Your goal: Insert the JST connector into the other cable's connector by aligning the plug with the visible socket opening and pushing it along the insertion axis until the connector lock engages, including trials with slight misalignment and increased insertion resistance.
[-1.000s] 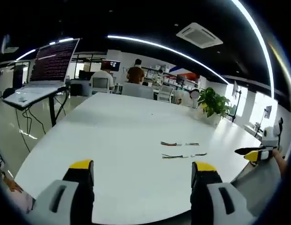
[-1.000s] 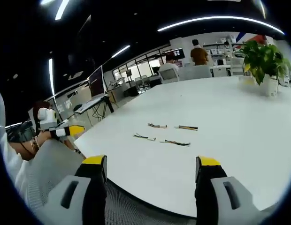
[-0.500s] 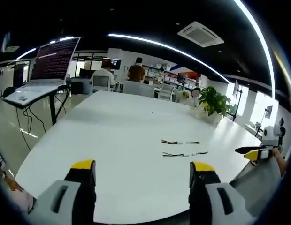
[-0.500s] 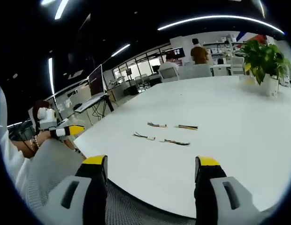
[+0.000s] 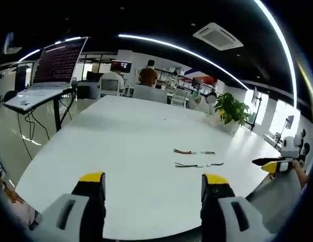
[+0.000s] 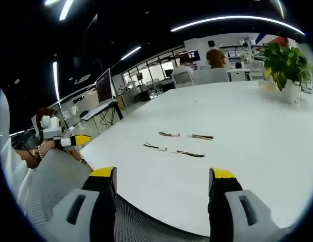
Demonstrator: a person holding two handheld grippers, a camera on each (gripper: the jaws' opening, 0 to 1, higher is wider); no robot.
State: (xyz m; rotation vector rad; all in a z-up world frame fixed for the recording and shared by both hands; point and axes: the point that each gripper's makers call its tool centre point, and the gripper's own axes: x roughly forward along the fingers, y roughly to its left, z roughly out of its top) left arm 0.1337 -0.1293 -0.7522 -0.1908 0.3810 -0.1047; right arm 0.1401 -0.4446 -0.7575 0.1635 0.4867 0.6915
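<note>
Cables lie loose near the middle of the white tabletop in the left gripper view: two thin wired pairs, each ending in a small connector. The left gripper hangs short of the near edge, yellow-tipped fingers wide apart, empty. The right gripper view shows the same cables ahead of the right gripper, fingers likewise spread, holding nothing.

The left gripper view looks across the white worktop from its near edge, well back from the cables. The right gripper view faces the same worktop and cables, equally far off.
</note>
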